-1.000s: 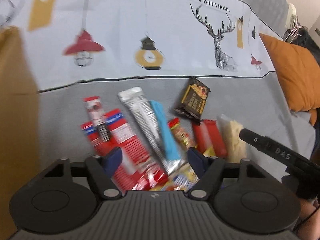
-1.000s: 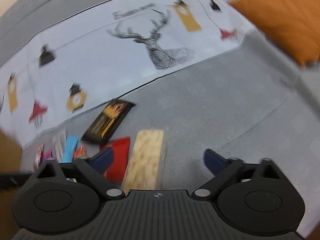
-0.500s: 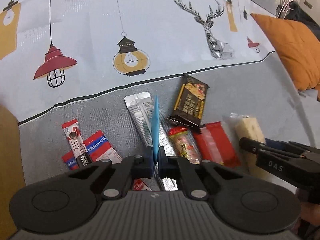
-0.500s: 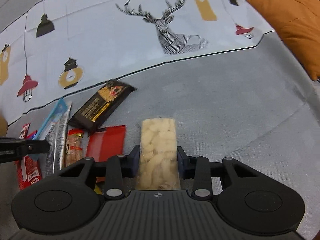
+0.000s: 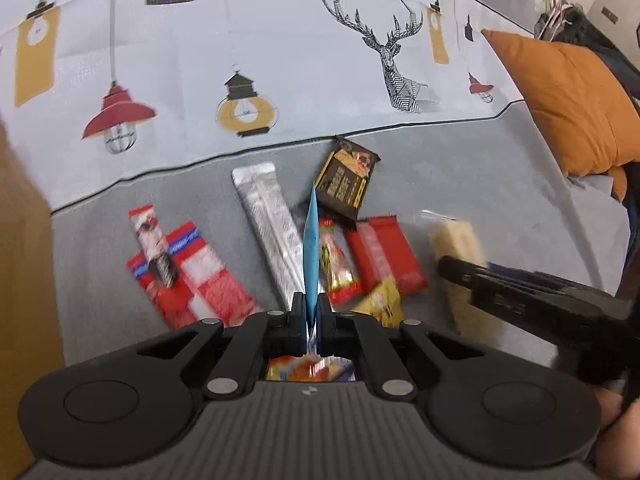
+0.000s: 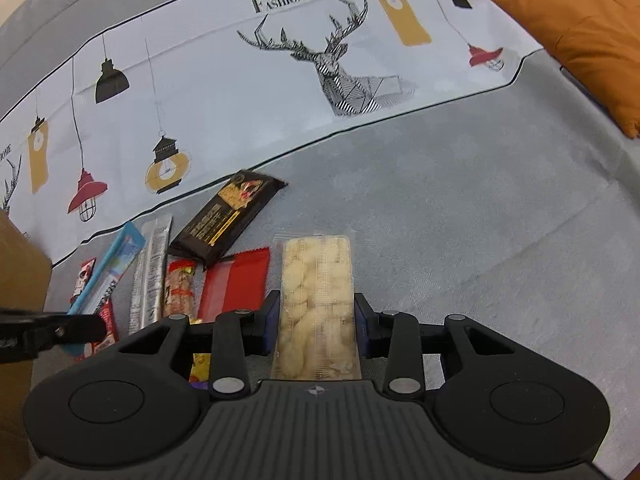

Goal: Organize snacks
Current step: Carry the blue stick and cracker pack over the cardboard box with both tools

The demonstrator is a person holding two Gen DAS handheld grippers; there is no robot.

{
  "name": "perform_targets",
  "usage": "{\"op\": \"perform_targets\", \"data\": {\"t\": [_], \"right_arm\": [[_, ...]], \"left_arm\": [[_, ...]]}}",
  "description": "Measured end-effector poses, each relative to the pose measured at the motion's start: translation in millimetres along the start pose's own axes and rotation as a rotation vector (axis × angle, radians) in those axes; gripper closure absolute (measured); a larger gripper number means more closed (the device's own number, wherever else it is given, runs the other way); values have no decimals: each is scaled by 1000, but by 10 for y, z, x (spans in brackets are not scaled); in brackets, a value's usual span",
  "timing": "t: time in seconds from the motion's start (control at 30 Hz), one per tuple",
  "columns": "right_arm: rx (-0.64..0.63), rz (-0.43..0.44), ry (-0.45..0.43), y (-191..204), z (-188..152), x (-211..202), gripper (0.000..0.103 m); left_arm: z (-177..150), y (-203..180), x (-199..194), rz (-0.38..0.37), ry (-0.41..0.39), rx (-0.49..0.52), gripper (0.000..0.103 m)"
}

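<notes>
Two hand-held grippers work over a grey sofa seat point(image 6: 460, 208) strewn with snacks. The left hand-held gripper point(image 5: 310, 316) has its jaws pinched narrow on a thin blue packet point(image 5: 311, 240), which stands on edge and points straight ahead from the fingertips. Just left of that packet lies a silver stick pack point(image 5: 268, 220), and farther left a red and white wrapper point(image 5: 196, 276) with a small red sachet point(image 5: 150, 240) lying on it. Just right of the blue packet sit a red and gold snack point(image 5: 338, 268), a red wrapper point(image 5: 384, 252) and, ahead, a dark chocolate bar point(image 5: 346, 180). The right hand-held gripper point(image 6: 316, 320) is closed on both long sides of a clear pack of pale biscuits point(image 6: 316, 288), which runs forward between the jaws. An orange cushion point(image 6: 588, 36) lies far ahead to its right, beside a printed cloth point(image 6: 224, 80) with lamps and a deer.
</notes>
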State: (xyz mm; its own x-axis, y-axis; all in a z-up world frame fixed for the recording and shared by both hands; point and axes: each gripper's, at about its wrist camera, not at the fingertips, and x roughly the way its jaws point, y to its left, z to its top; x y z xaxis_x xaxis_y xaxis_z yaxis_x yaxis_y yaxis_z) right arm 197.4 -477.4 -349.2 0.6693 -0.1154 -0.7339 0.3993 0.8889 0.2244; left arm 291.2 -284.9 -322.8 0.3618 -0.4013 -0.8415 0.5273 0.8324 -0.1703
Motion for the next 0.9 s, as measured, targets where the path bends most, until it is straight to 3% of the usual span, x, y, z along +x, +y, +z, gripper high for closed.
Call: {"op": "perform_targets", "data": {"t": [0.13, 0.4, 0.6, 0.73, 0.9], "right_arm": [[-22, 42, -15, 86, -116, -59, 64], [-20, 14, -104, 37, -353, -308, 64], [-37, 42, -102, 232, -487, -494, 64], [-69, 80, -124, 412, -544, -800, 64], [-15, 140, -157, 571, -619, -1210, 64]], "left_arm": [[-205, 12, -91, 27, 32, 27, 99], [-647, -34, -419, 43, 61, 44, 99], [-817, -117, -726, 42, 24, 74, 99], [-796, -78, -950, 47, -21, 30, 99], [-815, 17, -1268, 51, -69, -1, 99]]}}
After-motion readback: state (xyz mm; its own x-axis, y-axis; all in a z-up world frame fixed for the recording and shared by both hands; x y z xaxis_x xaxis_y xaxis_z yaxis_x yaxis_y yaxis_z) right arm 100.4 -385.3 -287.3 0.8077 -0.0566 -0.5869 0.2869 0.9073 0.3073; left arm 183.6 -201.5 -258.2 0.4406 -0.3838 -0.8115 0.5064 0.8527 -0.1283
